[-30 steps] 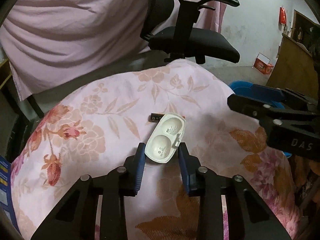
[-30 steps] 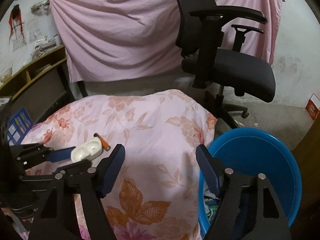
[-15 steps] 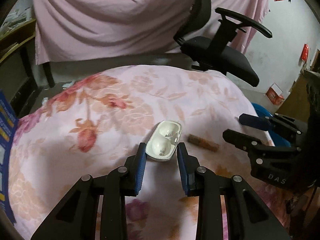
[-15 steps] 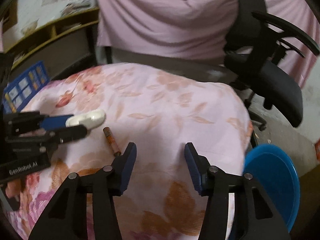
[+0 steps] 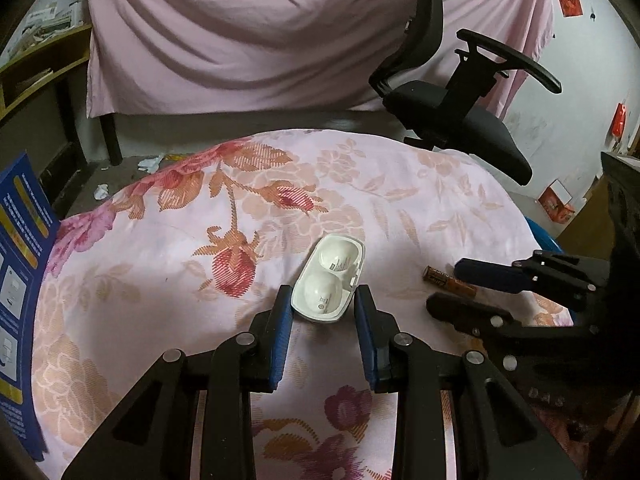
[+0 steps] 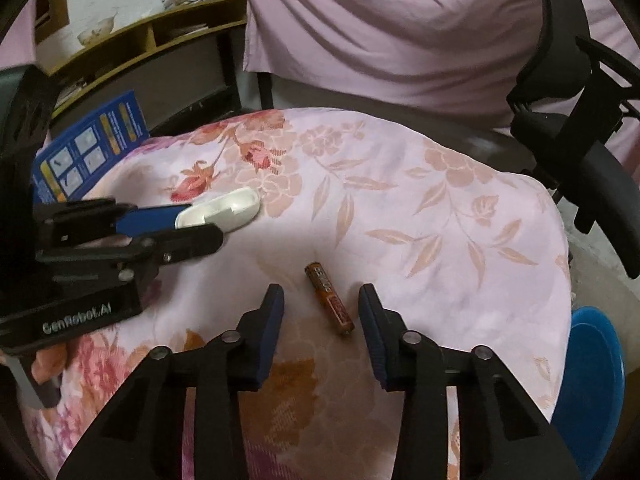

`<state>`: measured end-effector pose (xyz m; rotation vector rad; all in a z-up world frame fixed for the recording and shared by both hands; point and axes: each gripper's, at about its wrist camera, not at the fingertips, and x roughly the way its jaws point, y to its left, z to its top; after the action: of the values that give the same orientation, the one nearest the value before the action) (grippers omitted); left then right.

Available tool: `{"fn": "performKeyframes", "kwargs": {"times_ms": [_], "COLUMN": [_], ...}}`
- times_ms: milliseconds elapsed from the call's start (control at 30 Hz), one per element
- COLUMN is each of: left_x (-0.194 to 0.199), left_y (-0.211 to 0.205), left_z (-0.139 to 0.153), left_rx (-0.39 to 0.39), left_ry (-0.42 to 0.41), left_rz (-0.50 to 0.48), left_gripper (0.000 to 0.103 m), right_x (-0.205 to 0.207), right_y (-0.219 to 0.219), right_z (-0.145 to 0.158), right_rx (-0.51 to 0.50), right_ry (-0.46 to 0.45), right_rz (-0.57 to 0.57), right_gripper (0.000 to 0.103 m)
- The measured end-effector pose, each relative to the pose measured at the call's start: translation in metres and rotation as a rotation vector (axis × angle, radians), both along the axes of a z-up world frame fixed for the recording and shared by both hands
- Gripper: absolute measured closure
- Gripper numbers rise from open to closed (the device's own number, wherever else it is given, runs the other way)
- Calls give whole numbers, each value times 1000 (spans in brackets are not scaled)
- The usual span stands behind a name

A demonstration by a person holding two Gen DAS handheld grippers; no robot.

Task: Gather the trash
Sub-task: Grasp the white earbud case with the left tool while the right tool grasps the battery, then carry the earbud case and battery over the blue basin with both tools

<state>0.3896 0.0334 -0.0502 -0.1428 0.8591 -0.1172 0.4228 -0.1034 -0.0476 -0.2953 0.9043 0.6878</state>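
My left gripper (image 5: 322, 312) clamped on white plastic case (image 5: 329, 278), over floral cloth (image 5: 160, 280); my right gripper (image 6: 321, 308) closing round AA battery (image 6: 330, 298) on cloth, pads not touching yet; blue basin (image 6: 588, 380) at right edge

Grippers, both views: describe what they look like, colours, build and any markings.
The left gripper and the right gripper are built alike: black angular plastic frames with triangular cut-outs, silver round pivot bolts and two fingers faced with blue pads. White lettering "GenRobot.AI" marks the left gripper's body in the right wrist view; faint letters "DAS" show on the right gripper's body in the left wrist view. No cables, hands or sleeves are visible.
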Motion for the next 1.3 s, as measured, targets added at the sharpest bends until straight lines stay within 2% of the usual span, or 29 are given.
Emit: {"fn": "performKeyframes", "kwargs": {"times_ms": [67,100,167,333,433,567,700,833,1033,1167,1300], "left_x": [0,-1,-2,-4,-11,-25,-45,-58,-76,-83,-84], "left_y": [0,1,1,0,-8,-23,-41,-61,-117,-157,-201], "left_z": [0,1,2,5,13,27,49,71,114,133,140], "left_rx": [0,1,1,-27,-49,-37,-41,-89,-62,-42,-6], "left_ry": [0,-2,-8,-39,-99,-211,-363,-463,-636,-709,-742], "left_rz": [-1,-1,-2,-16,-33,-56,-58,-59,-120,-181,-254], "left_gripper": [77,77,77,77,77,77,77,77,77,77,77], "right_x": [3,2,3,0,-6,-23,-42,-65,-95,-109,-114], "right_y": [-1,-2,-4,-13,-20,-43,-78,-115,-170,-204,-236], "right_z": [-1,-1,-2,1,7,28,51,75,105,117,121], "right_rx": [6,9,18,55,90,198,333,411,475,479,507], "right_ry": [5,6,8,0,-35,-151,-286,-461,-672,-751,-767], "right_rz": [-14,-19,-29,-54,-73,-126,-192,-255,-363,-424,-489], "right_gripper": [81,88,94,95,95,95,95,95,95,95,95]}}
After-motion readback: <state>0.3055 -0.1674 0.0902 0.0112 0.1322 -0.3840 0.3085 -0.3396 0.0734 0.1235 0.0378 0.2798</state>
